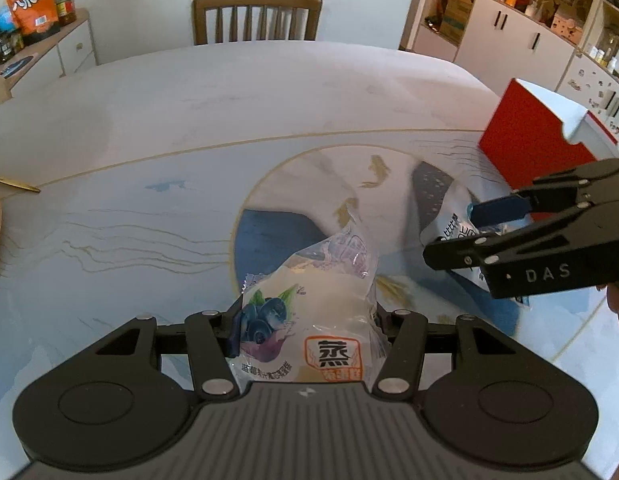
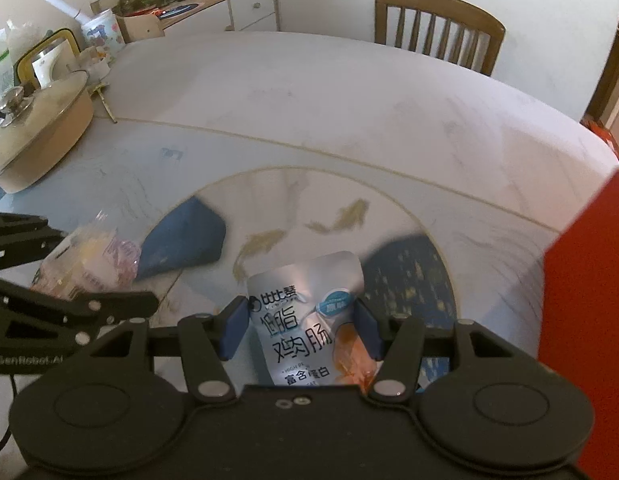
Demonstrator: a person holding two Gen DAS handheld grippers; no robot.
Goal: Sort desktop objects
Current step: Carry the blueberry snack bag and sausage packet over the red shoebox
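Note:
My left gripper (image 1: 305, 320) is shut on a clear-wrapped blueberry cake packet (image 1: 309, 300), held above the table. My right gripper (image 2: 301, 330) is shut on a silver chicken sausage pouch (image 2: 305, 312), also held above the table. In the left wrist view the right gripper (image 1: 465, 228) sits at the right with the silver pouch (image 1: 455, 232) between its fingers, just in front of a red and white box (image 1: 537, 136). In the right wrist view the left gripper (image 2: 89, 276) enters from the left with the cake packet (image 2: 89, 264).
The round table (image 1: 229, 100) has a fish-pattern centre. A lidded beige pot (image 2: 33, 128), a kettle and cups stand at the table's left. A wooden chair (image 1: 257, 16) is at the far side. The red box (image 2: 581, 300) stands close on the right. Cabinets line the walls.

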